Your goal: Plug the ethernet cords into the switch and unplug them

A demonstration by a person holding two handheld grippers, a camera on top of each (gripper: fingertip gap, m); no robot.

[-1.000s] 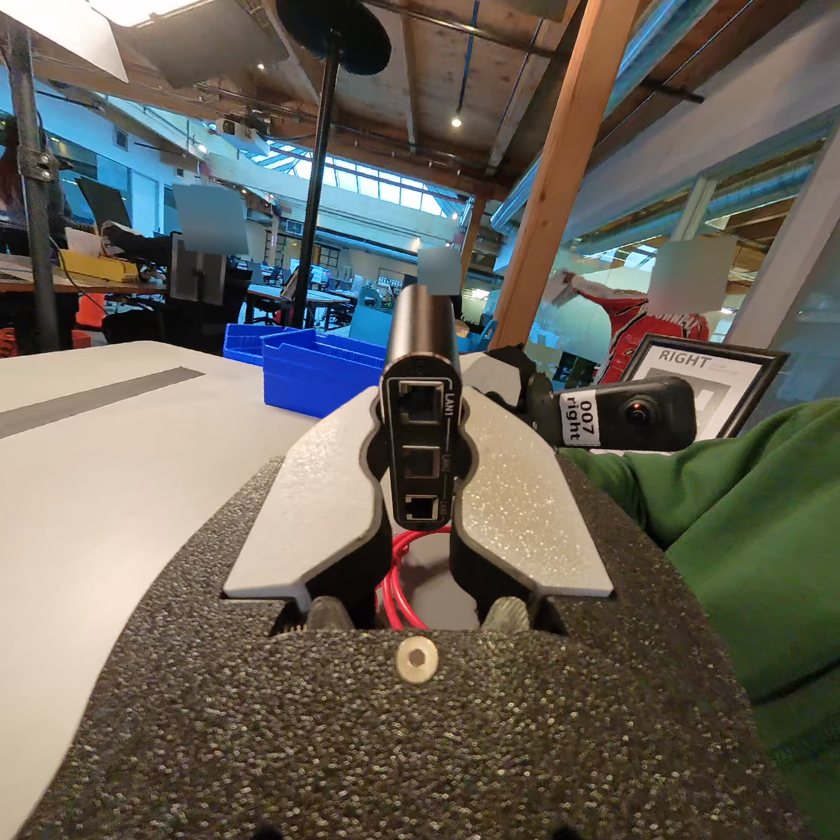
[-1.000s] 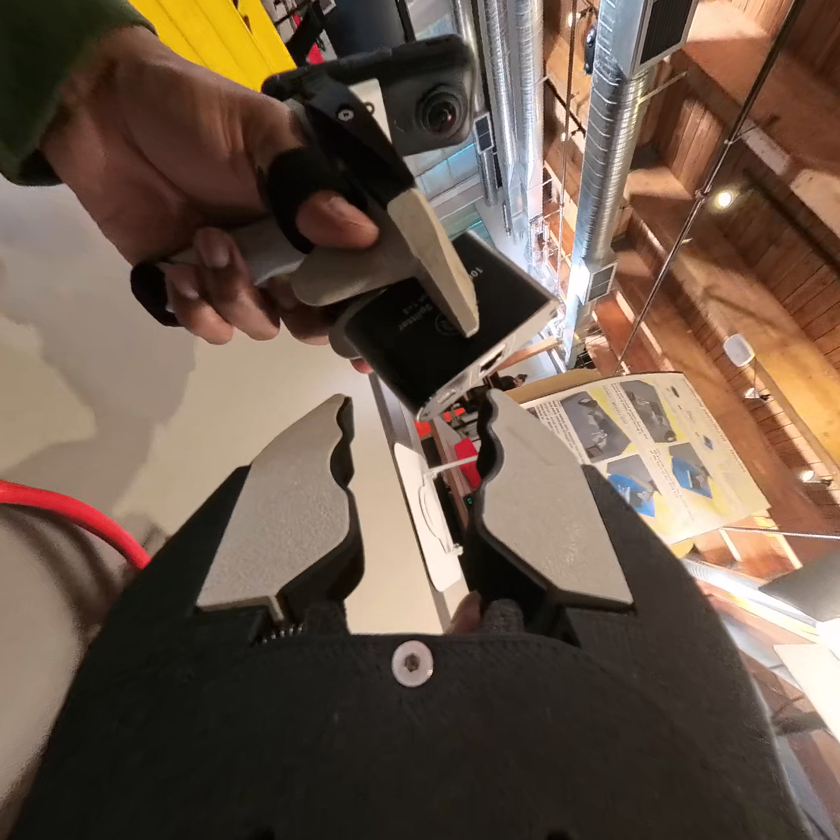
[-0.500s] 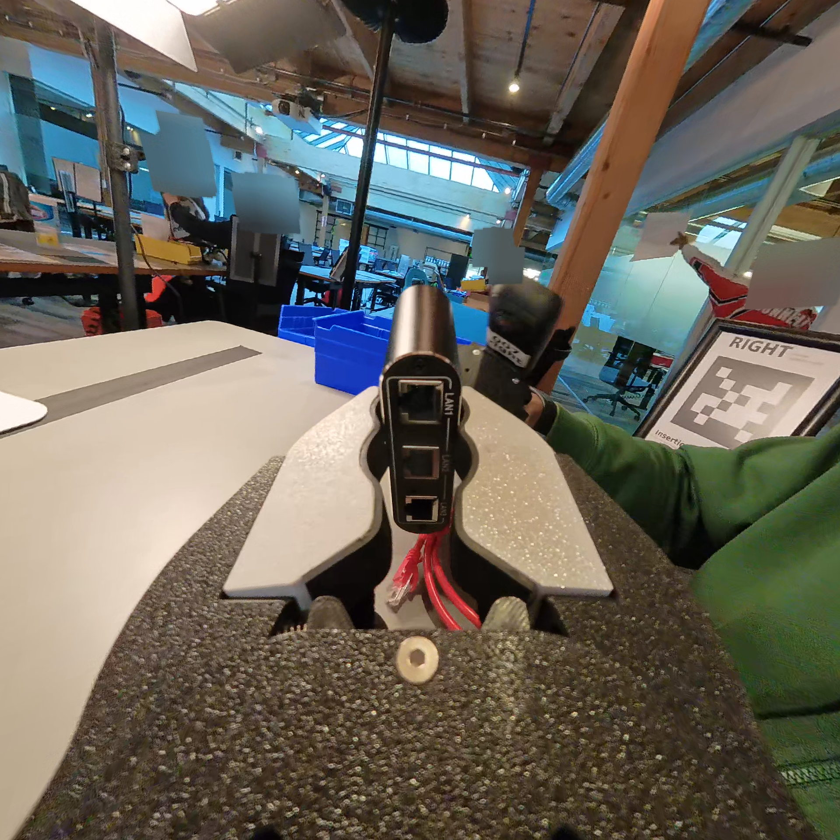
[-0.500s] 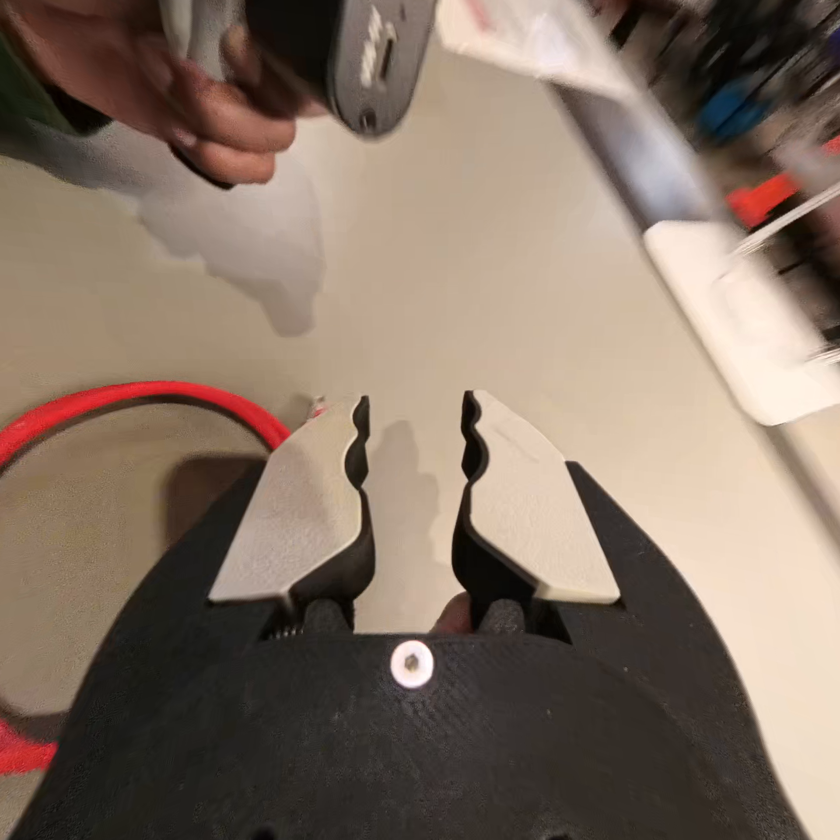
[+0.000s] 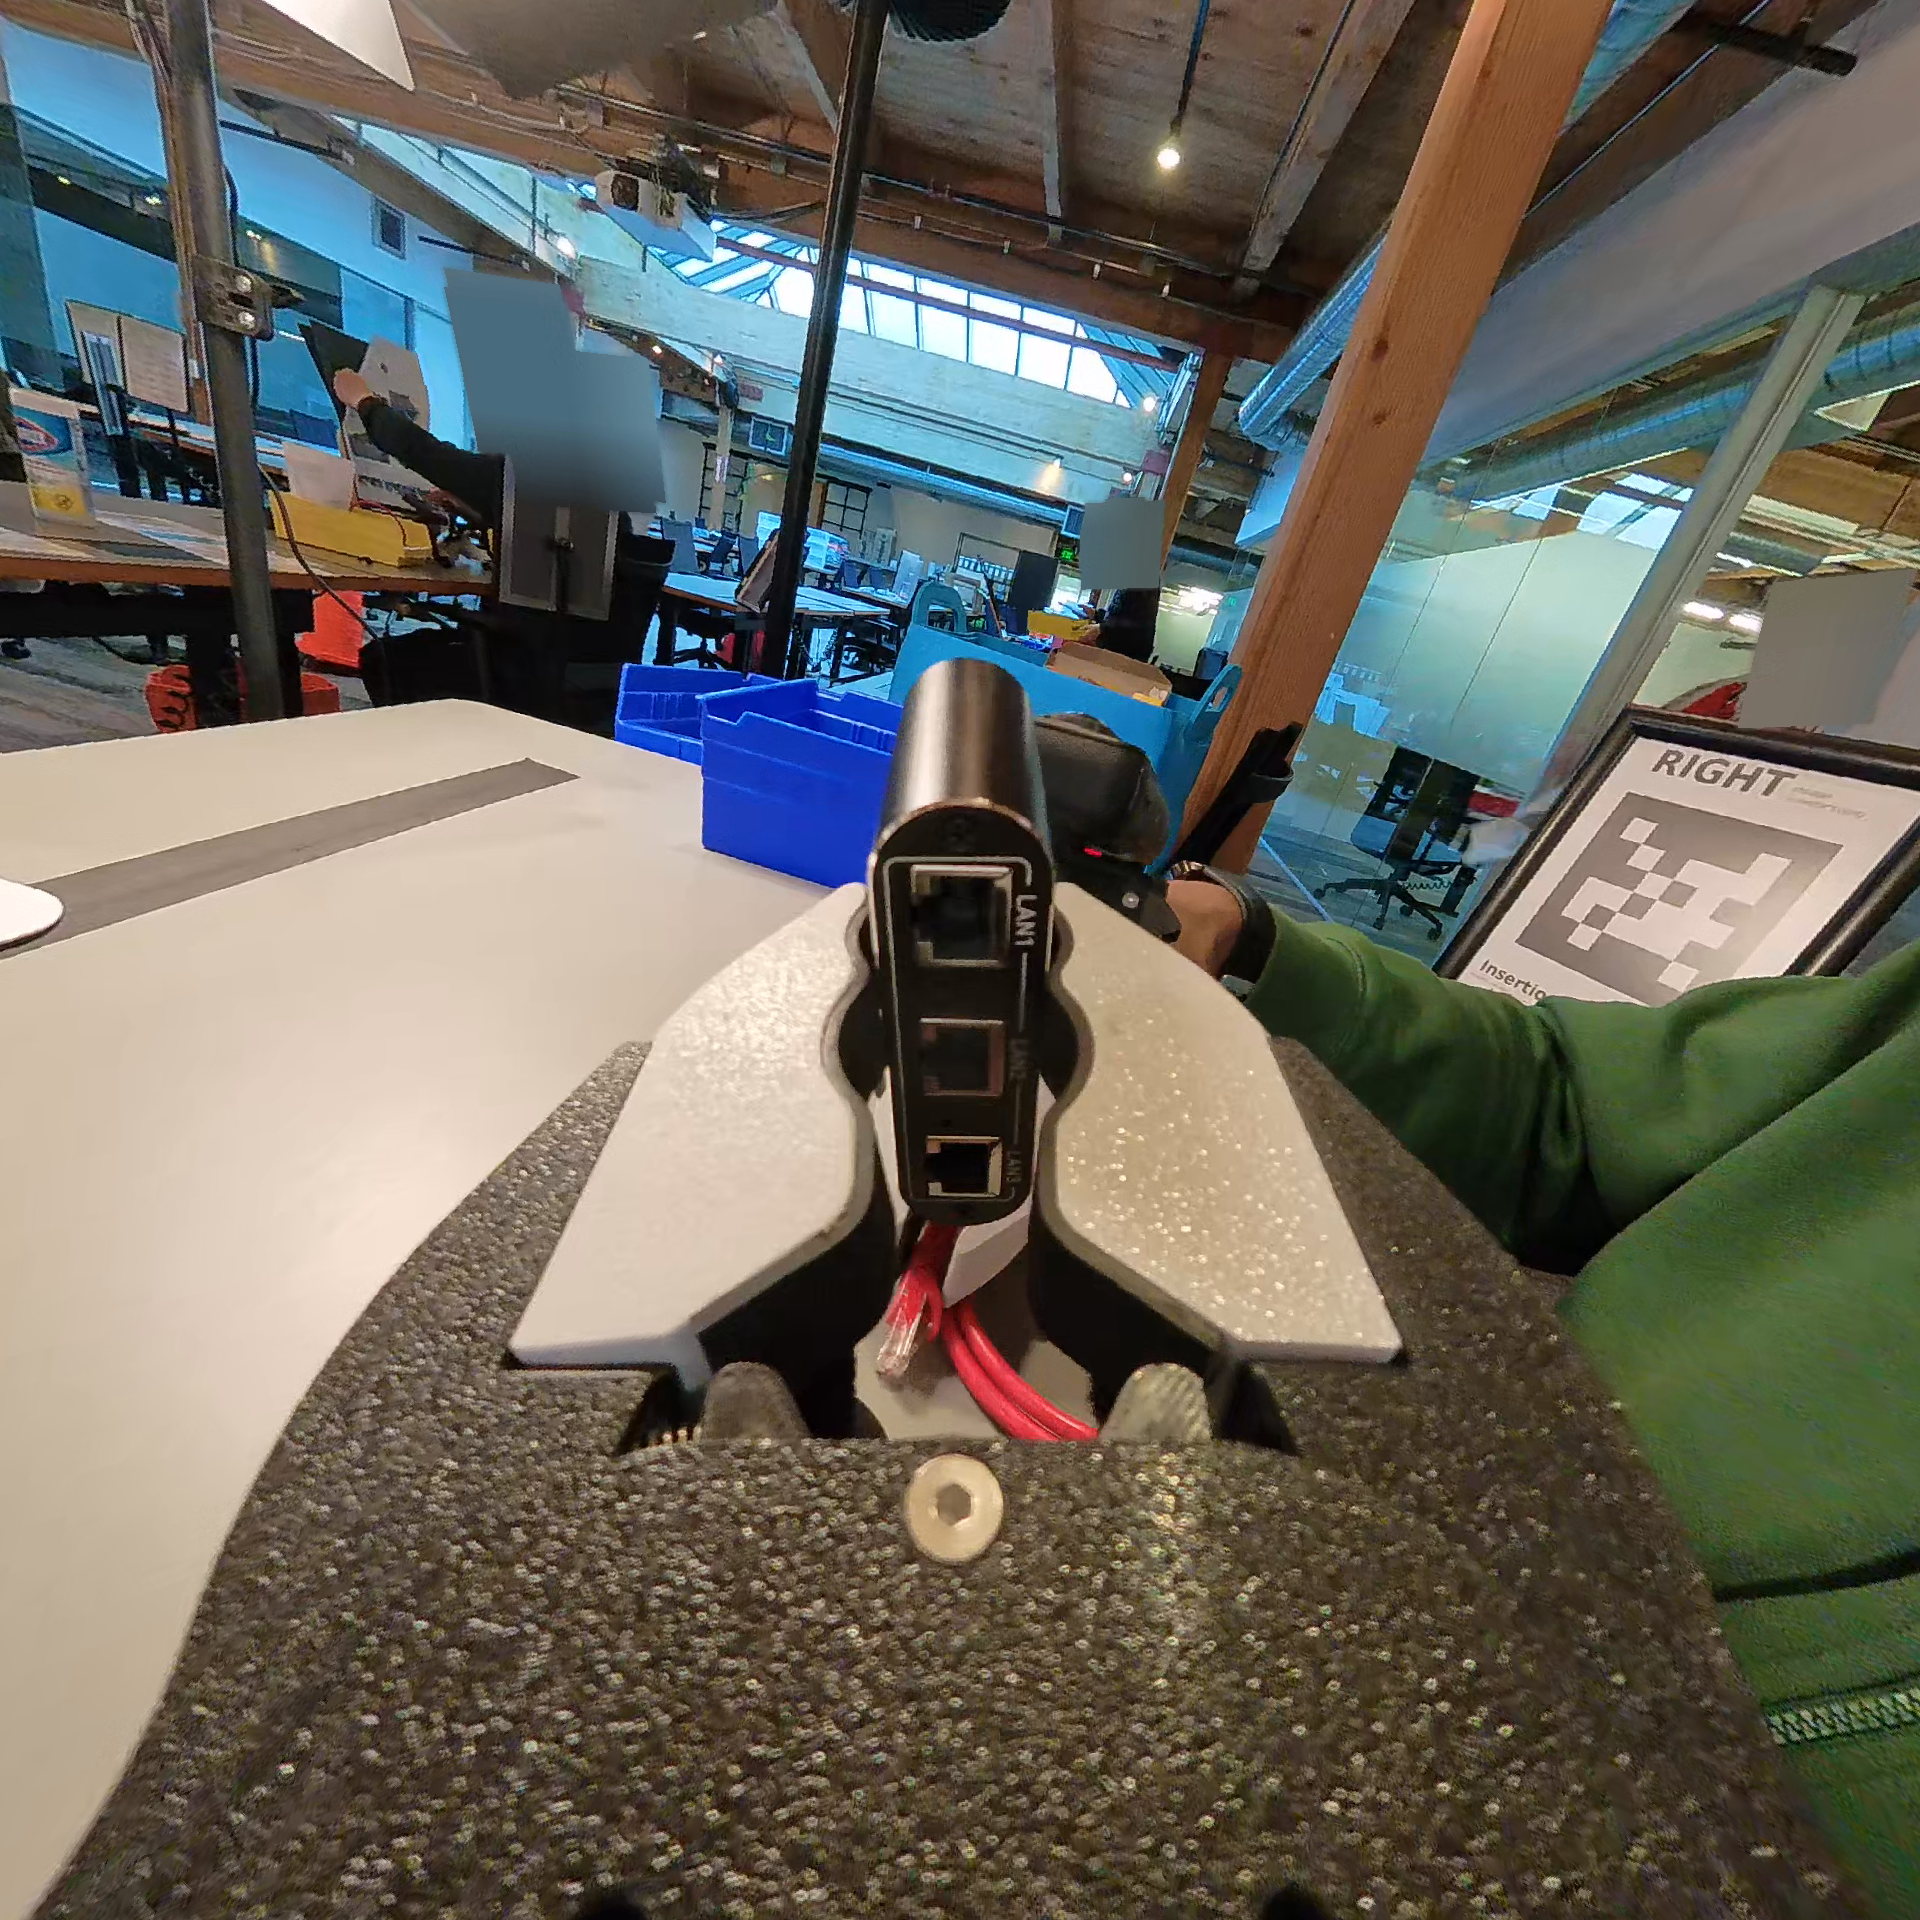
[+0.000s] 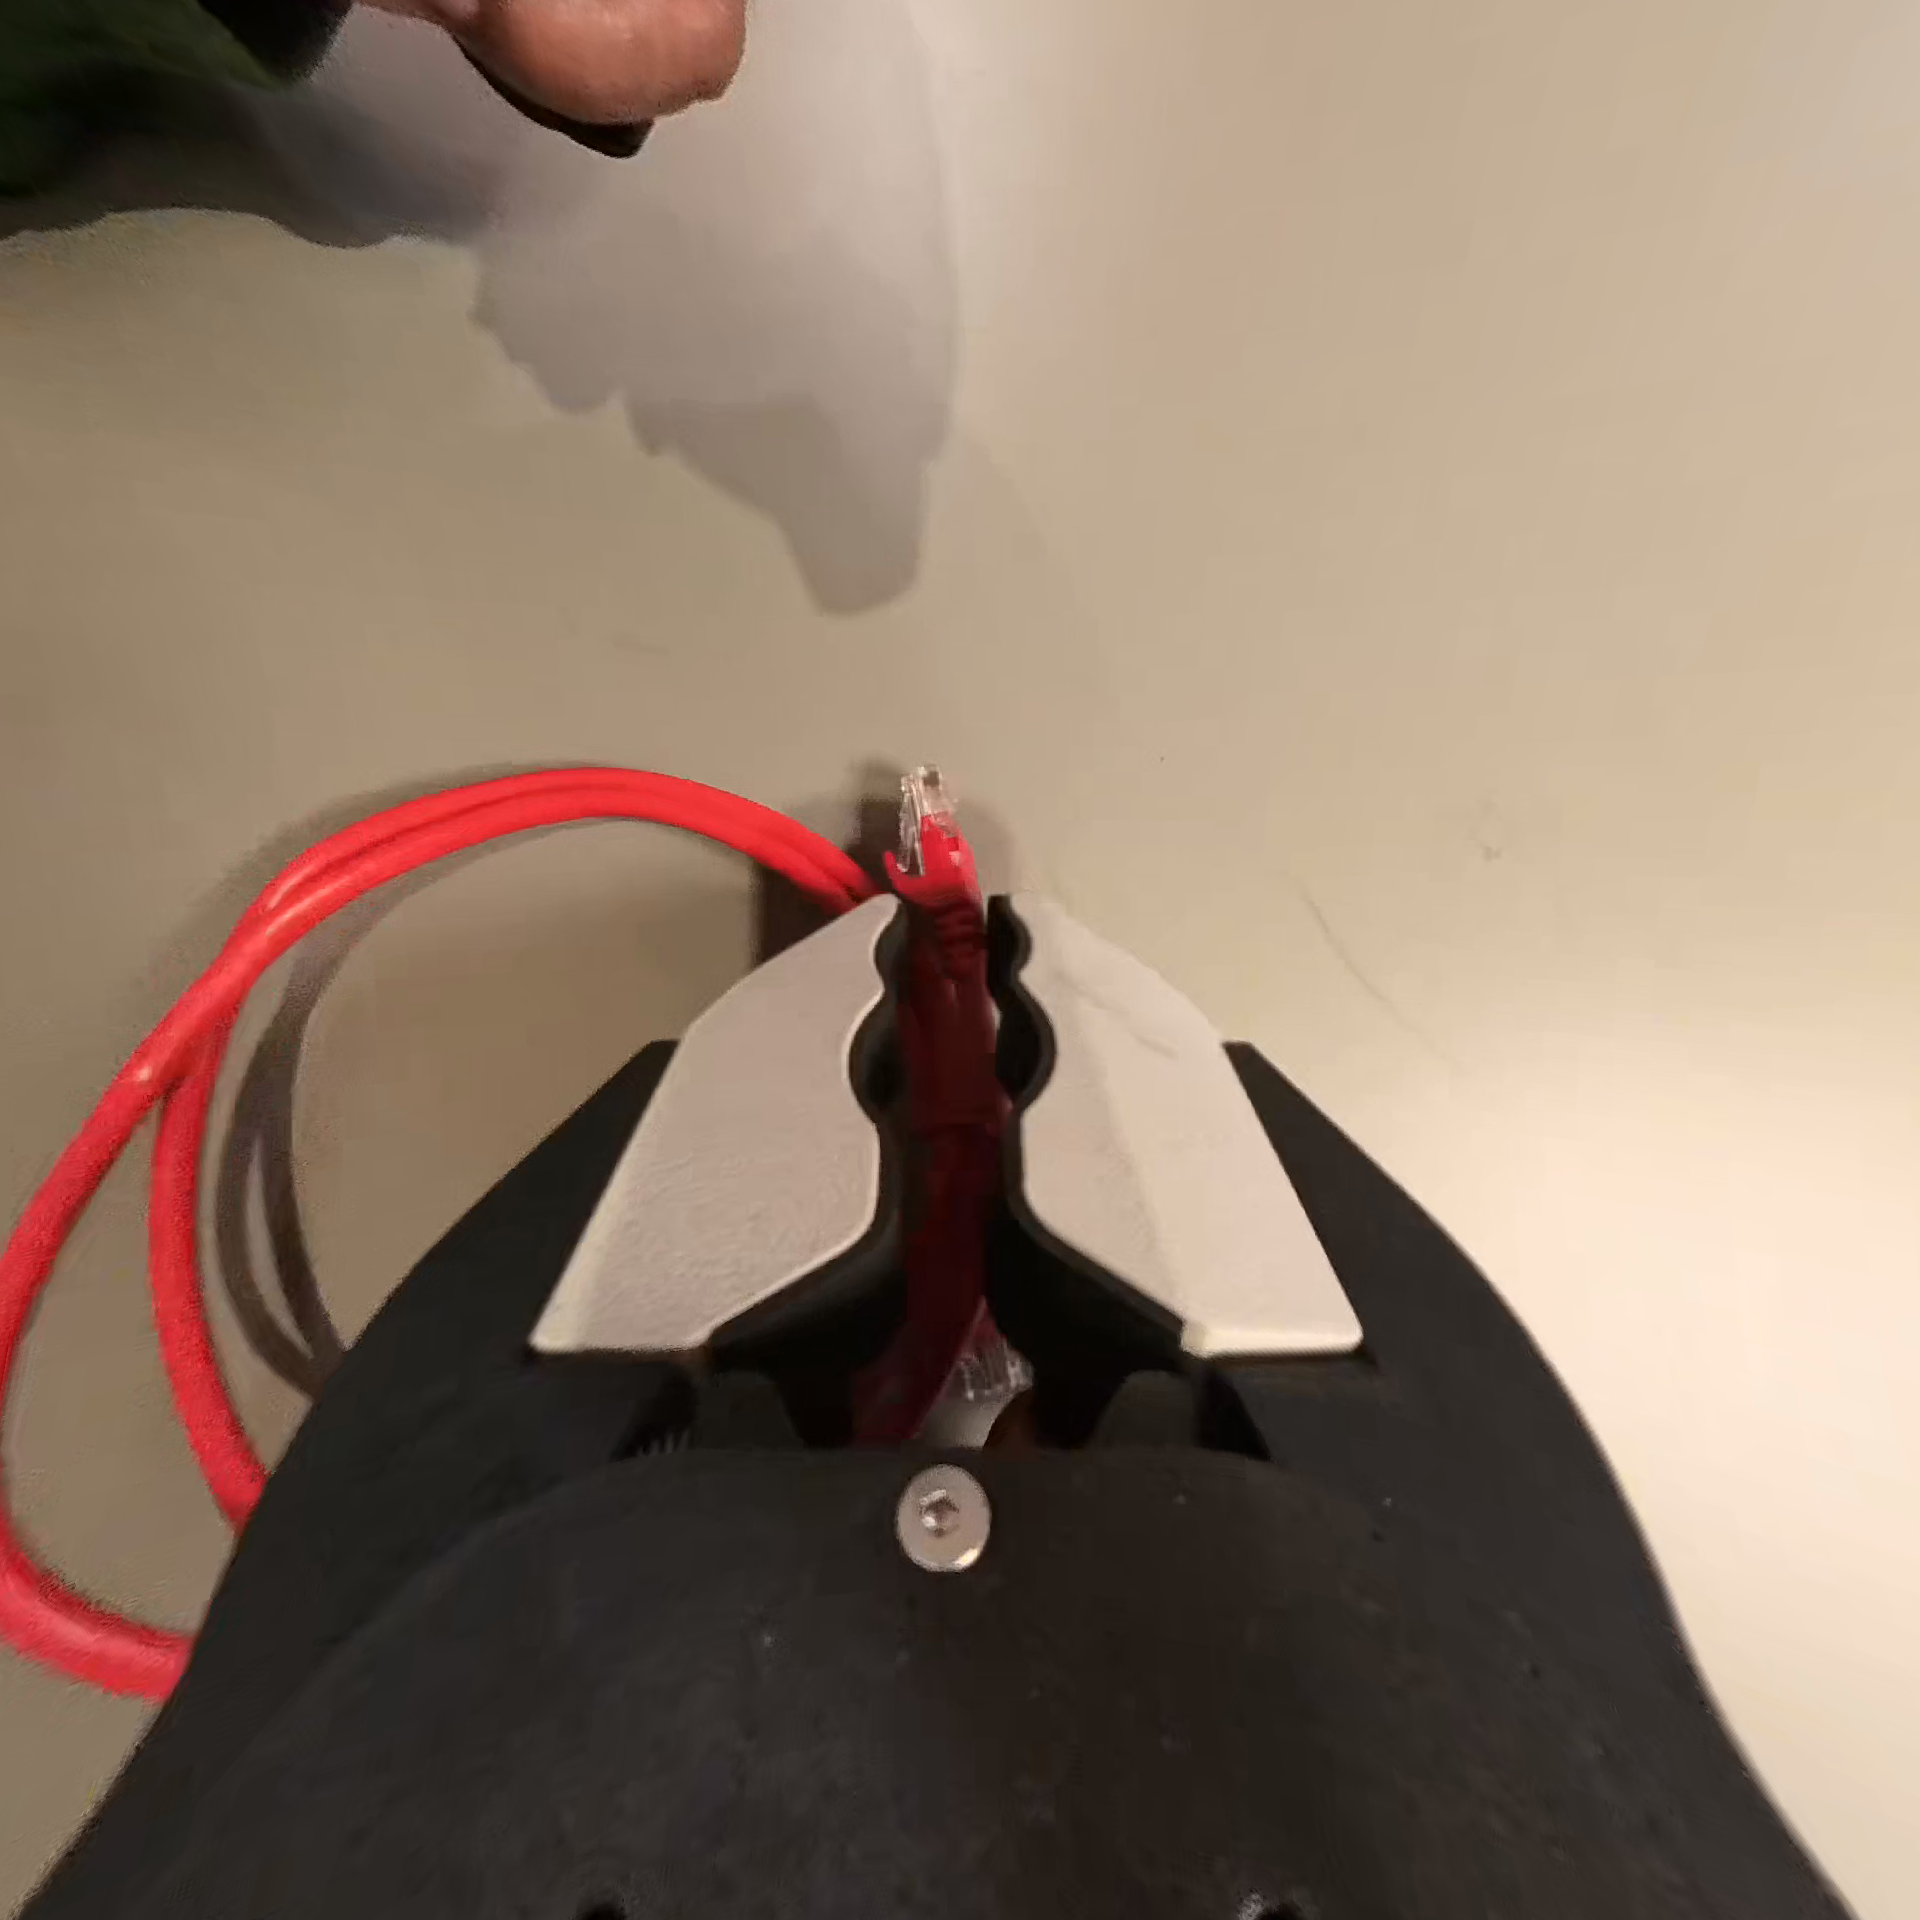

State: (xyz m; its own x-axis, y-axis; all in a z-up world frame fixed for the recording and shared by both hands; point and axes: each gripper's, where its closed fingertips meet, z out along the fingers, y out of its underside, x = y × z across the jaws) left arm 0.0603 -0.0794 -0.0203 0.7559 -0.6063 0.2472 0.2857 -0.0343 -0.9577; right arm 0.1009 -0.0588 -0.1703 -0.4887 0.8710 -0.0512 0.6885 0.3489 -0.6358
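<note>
Clamped upright between the fingers of the left gripper (image 5: 961,1039): the switch (image 5: 961,997), three ports stacked one above another, raised over the table (image 5: 260,1039). Below it, the cord (image 5: 977,1351) (plug loose). Behind, bins (image 5: 779,790); rightward, a framed sign (image 5: 1683,883). Pinched in the right gripper (image 6: 945,935): another plug (image 6: 930,831), cable looping left.

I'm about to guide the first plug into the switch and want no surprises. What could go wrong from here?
1. The right gripper pinches the red ethernet cord at its boot, so the clear plug sticking out past the jaws might tilt on contact.
2. The cord's loops on the table may drag or snag.
3. The switch, held on its narrow sides by the left gripper, could slip under pushing force.
</note>
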